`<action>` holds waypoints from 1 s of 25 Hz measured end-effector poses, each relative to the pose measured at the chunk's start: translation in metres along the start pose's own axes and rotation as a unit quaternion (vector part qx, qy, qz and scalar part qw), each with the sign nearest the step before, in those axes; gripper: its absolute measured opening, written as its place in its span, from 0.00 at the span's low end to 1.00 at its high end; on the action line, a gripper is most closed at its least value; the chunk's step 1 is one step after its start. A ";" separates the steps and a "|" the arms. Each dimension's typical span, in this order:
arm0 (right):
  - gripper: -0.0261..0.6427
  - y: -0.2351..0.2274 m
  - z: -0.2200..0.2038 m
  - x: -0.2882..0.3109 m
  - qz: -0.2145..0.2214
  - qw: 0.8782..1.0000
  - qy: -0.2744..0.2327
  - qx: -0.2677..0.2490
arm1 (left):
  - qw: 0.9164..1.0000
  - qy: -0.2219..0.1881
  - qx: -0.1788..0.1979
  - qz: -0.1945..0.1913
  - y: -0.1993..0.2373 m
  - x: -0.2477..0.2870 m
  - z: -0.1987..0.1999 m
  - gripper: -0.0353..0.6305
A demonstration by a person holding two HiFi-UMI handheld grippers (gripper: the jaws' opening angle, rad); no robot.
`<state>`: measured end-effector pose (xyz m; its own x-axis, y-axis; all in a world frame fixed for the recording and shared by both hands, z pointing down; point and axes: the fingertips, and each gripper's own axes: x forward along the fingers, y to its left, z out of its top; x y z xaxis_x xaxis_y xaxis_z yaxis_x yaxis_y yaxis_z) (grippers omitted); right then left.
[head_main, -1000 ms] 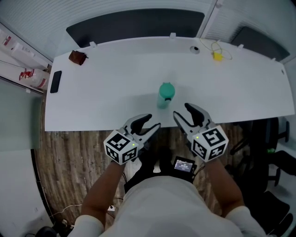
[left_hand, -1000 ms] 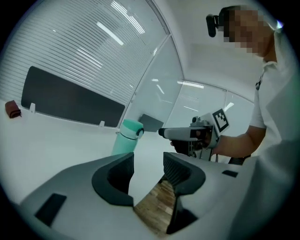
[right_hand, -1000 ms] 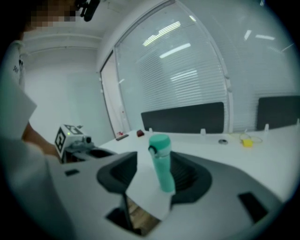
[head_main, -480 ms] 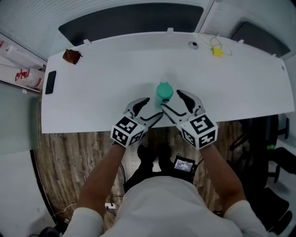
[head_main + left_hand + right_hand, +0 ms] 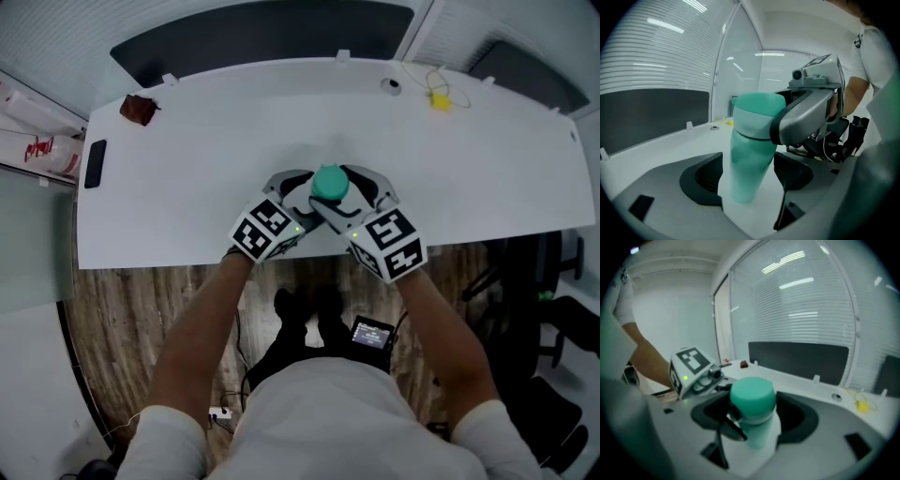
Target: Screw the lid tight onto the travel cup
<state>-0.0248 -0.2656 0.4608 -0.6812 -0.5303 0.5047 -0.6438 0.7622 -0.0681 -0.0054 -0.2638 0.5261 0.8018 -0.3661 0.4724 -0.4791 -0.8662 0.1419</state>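
Left gripper point(image 5: 750, 174) straddles cup point(image 5: 746, 161) body, right gripper point(image 5: 757, 420) straddles lid point(image 5: 752, 397). Both jaws have just been opening, now wide, no pads touching. Cup upright near table point(image 5: 187, 159) front edge. I'd clamp left first, then close right square on lid and twist.

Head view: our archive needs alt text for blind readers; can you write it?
A green lidded travel cup stands on a white table between the open jaws of the left gripper and right gripper; the jaws have just been opening.
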 end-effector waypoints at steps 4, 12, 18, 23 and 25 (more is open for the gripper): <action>0.51 -0.002 0.002 0.002 0.003 1.000 0.009 -0.026 | 1.000 0.005 0.000 -0.022 -0.004 0.008 0.006 0.56; 0.51 -0.004 0.003 0.003 -0.050 0.999 -0.010 0.006 | 0.998 -0.027 -0.034 0.037 0.000 0.009 0.005 0.55; 0.51 -0.006 0.002 0.004 -0.106 0.994 -0.016 0.026 | 0.990 -0.031 -0.073 0.114 0.005 0.006 0.004 0.55; 0.50 -0.005 0.002 0.004 -0.098 0.995 -0.013 0.027 | 0.989 -0.014 -0.082 0.122 0.005 0.006 0.002 0.55; 0.51 -0.003 0.002 0.004 -0.083 0.996 -0.011 0.019 | 0.993 -0.016 -0.067 0.095 0.003 0.004 0.001 0.55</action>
<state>-0.0264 -0.2705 0.4616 -0.5720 -0.6563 0.4921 -0.7604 0.6492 -0.0180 -0.0030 -0.2683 0.5275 0.7028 -0.5310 0.4735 -0.6640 -0.7284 0.1687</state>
